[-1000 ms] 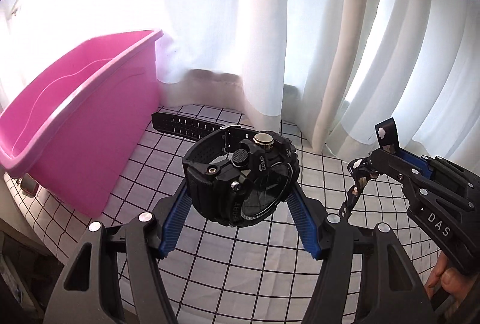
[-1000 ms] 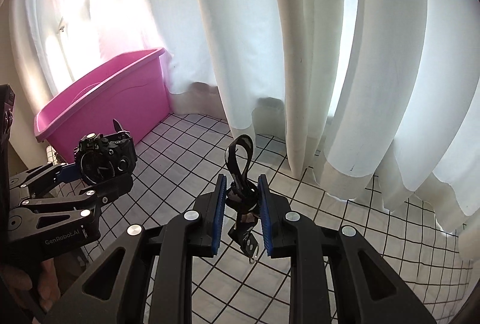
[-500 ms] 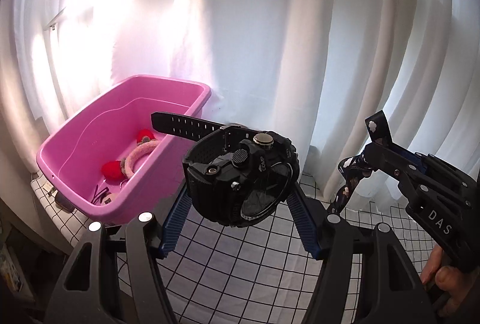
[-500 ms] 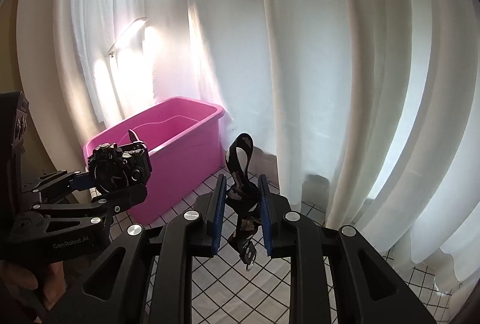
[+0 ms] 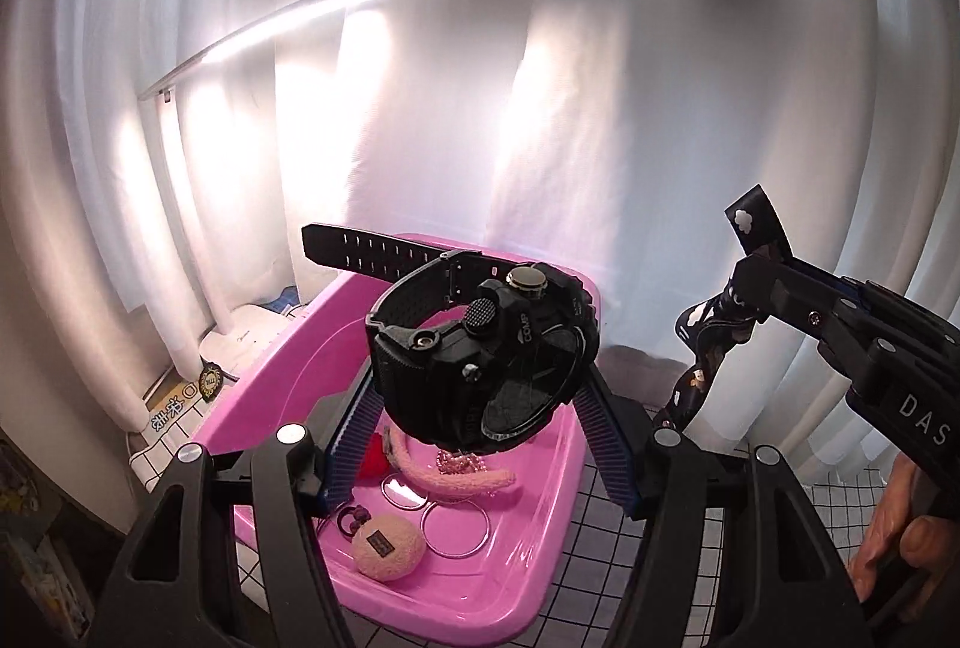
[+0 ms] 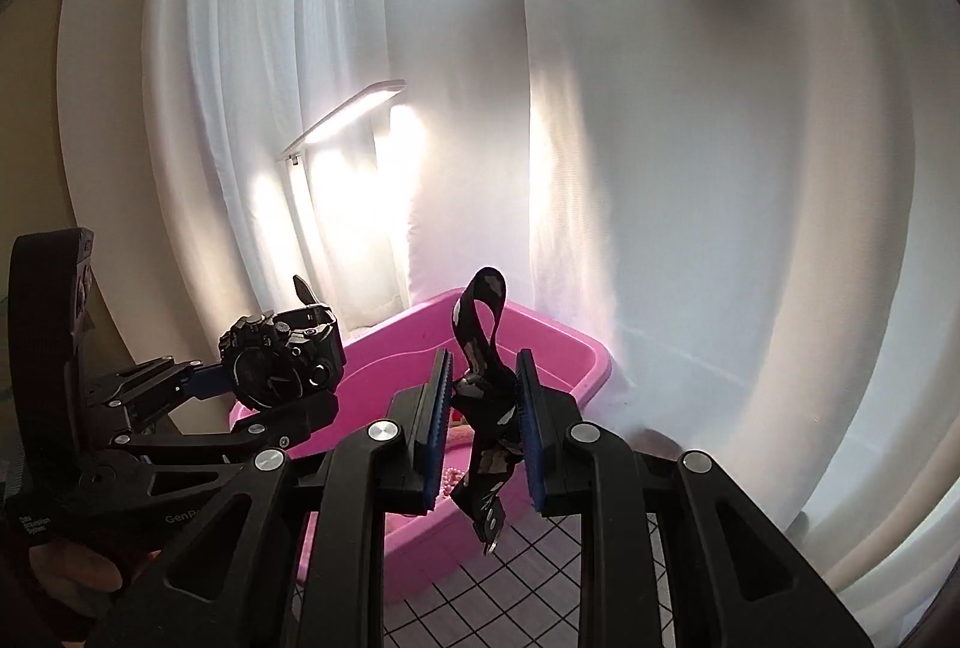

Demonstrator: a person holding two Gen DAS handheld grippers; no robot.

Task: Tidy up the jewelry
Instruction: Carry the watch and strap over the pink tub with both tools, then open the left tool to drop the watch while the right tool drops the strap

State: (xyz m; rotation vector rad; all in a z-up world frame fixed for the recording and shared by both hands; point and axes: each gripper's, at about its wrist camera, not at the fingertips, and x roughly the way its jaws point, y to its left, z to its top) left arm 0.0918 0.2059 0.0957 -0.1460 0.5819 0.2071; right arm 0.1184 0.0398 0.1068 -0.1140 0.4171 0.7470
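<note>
My left gripper is shut on a chunky black wristwatch, held in the air above the pink tub; its strap sticks out to the upper left. The same watch shows at the left of the right wrist view. My right gripper is shut on a black patterned strap with a metal clip, held above the tub's near rim. That strap hangs to the right of the watch. Inside the tub lie a pink fluffy band, thin rings, a pink pompom and a red piece.
A lit desk lamp stands behind the tub on a white base. White curtains close the back. A grid-patterned cloth covers the table right of the tub. A person's fingers hold the right gripper's handle.
Both grippers rose and swung left toward the pink tub. The watch now hangs over the tub's inside, and the strap over its near rim. Both grips are unchanged.
</note>
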